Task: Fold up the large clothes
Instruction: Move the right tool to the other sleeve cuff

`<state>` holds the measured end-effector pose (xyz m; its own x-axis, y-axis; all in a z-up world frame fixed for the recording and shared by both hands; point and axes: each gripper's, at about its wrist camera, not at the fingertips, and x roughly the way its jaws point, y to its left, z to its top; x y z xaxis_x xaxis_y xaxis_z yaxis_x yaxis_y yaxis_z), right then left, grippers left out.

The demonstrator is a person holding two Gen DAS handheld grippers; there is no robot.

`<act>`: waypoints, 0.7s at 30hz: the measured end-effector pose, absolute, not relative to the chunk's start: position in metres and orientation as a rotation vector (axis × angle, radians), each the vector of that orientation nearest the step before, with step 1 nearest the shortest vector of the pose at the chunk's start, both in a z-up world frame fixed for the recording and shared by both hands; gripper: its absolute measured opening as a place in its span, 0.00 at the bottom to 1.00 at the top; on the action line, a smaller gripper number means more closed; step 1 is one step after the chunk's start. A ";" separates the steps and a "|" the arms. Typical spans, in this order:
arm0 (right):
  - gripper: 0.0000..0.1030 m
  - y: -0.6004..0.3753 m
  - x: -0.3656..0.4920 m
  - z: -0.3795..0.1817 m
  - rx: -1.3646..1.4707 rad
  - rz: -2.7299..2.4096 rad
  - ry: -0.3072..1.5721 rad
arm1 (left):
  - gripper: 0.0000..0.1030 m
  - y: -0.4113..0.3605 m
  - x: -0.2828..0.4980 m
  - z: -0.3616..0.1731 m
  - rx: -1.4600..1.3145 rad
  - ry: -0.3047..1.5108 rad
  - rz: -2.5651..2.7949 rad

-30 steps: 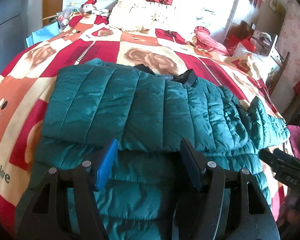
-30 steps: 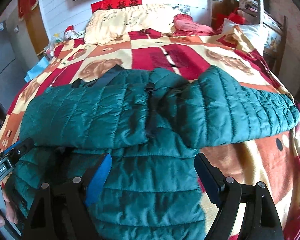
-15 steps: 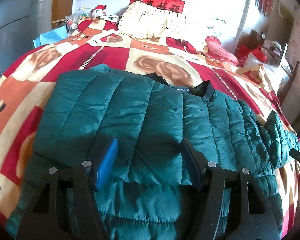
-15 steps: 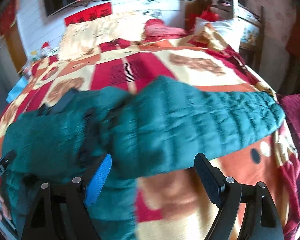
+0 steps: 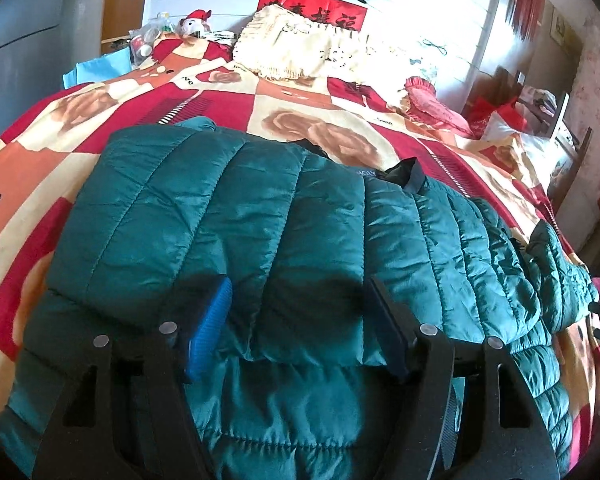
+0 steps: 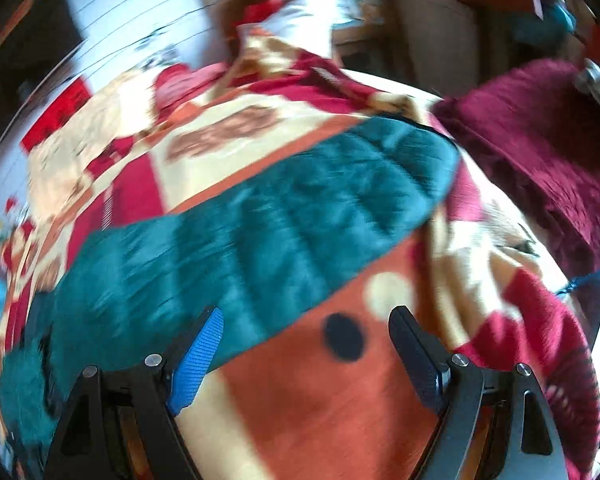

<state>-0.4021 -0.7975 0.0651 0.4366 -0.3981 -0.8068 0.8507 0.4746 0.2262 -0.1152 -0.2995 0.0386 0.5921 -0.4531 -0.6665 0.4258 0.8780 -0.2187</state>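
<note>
One bed (image 5: pixel 28 184) filled both views, spread with a quilt (image 5: pixel 308 108) checked in red, orange and cream with rose prints. A teal puffer jacket (image 5: pixel 228 216) lay across the near part of it, collar toward the headboard, one sleeve folded over the chest so its cuff edge sat just ahead of the left gripper (image 5: pixel 300 312). The other sleeve (image 6: pixel 300 208) stretched out flat toward the bed's right edge, blurred in the right wrist view. A cream fringed cover (image 5: pixel 300 48) lay over the pillows at the head, and a dark red blanket (image 6: pixel 540 152) lay past the sleeve's end.

The left gripper sat low over the folded sleeve's edge; its jaws had just widened a little and stood spread, with padded fabric bulging between them, and I could not tell whether the pads touched it. The right gripper (image 6: pixel 304 340) was spread wide and empty above bare quilt, its blue pad (image 6: pixel 198 356) just beside the sleeve's lower edge.
</note>
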 end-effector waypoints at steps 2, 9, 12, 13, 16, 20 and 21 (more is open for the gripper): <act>0.80 -0.815 -0.410 0.058 0.746 -0.874 0.744 | 0.67 -0.300 -0.114 0.038 -0.043 0.790 -0.514; 0.81 -0.858 -0.410 0.043 0.841 -0.864 0.671 | 0.68 -0.300 -0.113 0.036 -0.054 0.800 -0.522; 0.81 -0.872 -0.401 0.042 0.829 -0.857 0.654 | 0.68 -0.300 -0.113 0.036 -0.052 0.799 -0.520; 0.81 -0.876 -0.398 0.042 0.828 -0.852 0.645 | 0.68 -0.300 -0.113 0.036 -0.052 0.799 -0.518; 0.81 -0.888 -0.392 0.040 0.834 -0.843 0.604 | 0.68 -0.301 -0.110 0.040 -0.042 0.813 -0.513; 0.68 -0.899 -0.391 0.039 0.864 -0.840 0.554 | 0.68 -0.302 -0.108 0.050 -0.030 0.809 -0.508; 0.45 -0.901 -0.390 0.039 0.871 -0.835 0.549 | 0.68 -0.302 -0.108 0.052 -0.025 0.806 -0.505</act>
<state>-0.3904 -0.9014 0.0389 0.5698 -0.4050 -0.7150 0.8170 0.3731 0.4397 -0.1076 -0.3023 0.0521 0.5807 -0.4415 -0.6840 0.4231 0.8815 -0.2098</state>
